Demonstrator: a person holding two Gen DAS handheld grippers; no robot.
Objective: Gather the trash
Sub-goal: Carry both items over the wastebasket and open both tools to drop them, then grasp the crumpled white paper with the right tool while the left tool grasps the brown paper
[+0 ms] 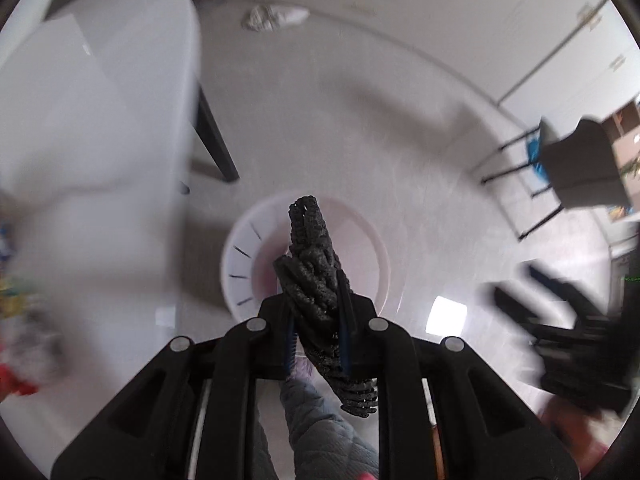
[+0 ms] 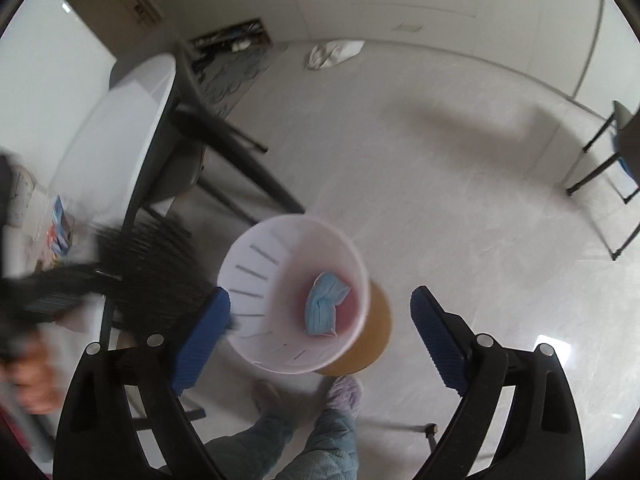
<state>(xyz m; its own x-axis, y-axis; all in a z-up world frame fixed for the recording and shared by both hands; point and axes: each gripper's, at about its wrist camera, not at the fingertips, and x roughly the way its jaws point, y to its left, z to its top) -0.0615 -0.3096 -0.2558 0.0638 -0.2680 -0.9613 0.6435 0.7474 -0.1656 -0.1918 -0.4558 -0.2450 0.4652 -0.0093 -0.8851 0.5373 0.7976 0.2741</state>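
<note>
Left hand-held gripper (image 1: 318, 280) clamps black mesh item (image 1: 316, 276) over bin (image 1: 236, 268) at 12 o'clock; right hand-held gripper (image 2: 320, 320) open, empty; off-centre release risks rim snag.

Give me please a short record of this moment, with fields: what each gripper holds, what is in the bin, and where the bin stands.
left gripper: jaws shut on a black mesh piece, held above the bin
right gripper: jaws open, holding nothing
bin: white, slotted wall, standing on the floor by the table
bin contents: one blue face mask
floor elsewhere: a crumpled white item near the far wall
</note>
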